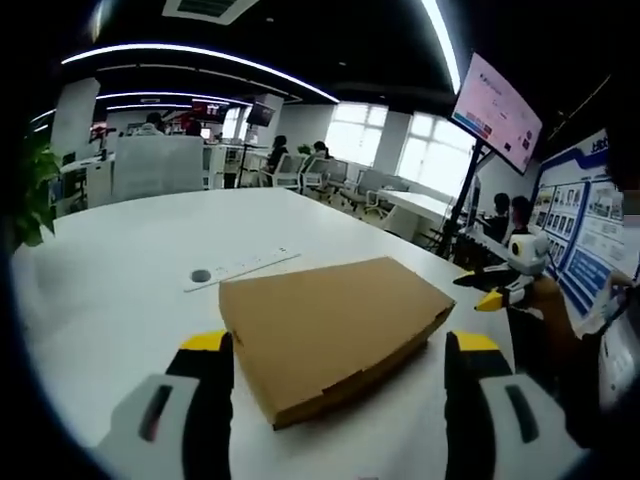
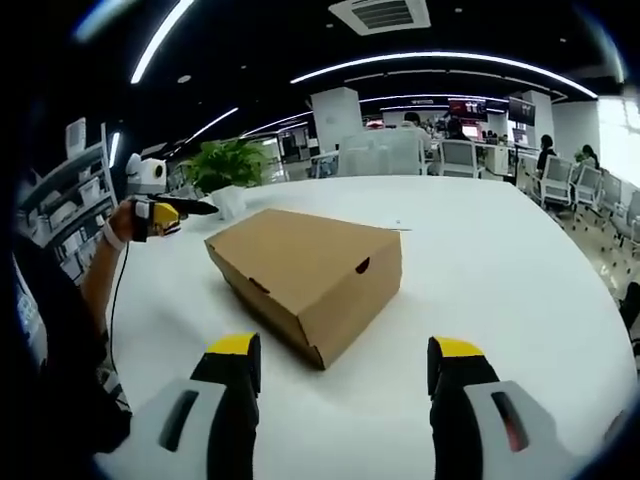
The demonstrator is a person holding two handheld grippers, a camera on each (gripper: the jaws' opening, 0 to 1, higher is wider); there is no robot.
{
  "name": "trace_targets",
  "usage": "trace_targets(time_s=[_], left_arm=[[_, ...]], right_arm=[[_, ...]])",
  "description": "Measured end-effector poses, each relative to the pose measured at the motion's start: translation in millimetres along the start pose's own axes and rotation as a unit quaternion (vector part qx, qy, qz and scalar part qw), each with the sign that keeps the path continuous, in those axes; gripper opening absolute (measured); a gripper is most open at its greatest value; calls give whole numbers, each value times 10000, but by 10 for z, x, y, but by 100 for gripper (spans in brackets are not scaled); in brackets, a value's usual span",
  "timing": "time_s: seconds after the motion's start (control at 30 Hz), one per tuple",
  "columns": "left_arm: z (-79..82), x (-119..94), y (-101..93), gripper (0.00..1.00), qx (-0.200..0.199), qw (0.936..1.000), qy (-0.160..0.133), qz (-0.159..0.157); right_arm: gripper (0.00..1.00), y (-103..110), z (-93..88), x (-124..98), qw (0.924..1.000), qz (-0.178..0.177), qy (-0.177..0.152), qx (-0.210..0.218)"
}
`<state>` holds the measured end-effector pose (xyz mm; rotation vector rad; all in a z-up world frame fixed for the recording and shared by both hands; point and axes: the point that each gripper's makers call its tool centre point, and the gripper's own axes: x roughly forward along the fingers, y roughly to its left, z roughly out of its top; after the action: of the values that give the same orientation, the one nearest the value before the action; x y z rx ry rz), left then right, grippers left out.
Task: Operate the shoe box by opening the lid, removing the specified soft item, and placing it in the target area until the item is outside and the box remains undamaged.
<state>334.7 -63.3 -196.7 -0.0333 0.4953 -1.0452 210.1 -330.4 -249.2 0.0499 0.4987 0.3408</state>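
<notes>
Shoe box (image 2: 308, 268) of plain brown cardboard sits on the white table (image 2: 500, 260), lid down and flush, set at an angle so 1 corner points toward the right gripper view's camera. A small finger hole shows in the short end wall. No soft item visible outside it.

In the left gripper view the same box (image 1: 335, 330) lies just ahead of the jaws, lid top facing up.

Right gripper (image 2: 345, 365): 2 jaws spread wide, nothing between them, short of the box's near corner. Left gripper (image 1: 340, 360): jaws likewise released and apart, the box's near corner lying between them in the view; contact cannot be told.

The left gripper (image 2: 165, 213) also shows in the right gripper view, held in a hand well left of the box.

Beyond the box: a white power strip (image 1: 243, 268) on the table, a potted plant (image 2: 228, 165) at the far edge, office chairs (image 2: 458, 157).
</notes>
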Motion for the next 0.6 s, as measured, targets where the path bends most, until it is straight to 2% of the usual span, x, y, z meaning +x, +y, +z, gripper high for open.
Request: trace_targets(time_s=[0.1,0.2,0.43,0.53,0.6], left_arm=[[24,22,38,89,-78,10000,-42,-13],[0,78,46,89,-94,9999,49,6],[17,161,88,89,-109,9999,107,-10],[4,187,114,89,-96,9998,147,3],[-2,198,142,89,-128,9998,151,20]], right_arm=[[69,49,61,56,9996,213,-122,154],[69,53,97,95,9989,312,-203,290],[67,-54,79,235,9994,216,-98,261],[67,-32,129,270,9986,344,-187,350],[66,9,162,314,9966,546,-239,563]])
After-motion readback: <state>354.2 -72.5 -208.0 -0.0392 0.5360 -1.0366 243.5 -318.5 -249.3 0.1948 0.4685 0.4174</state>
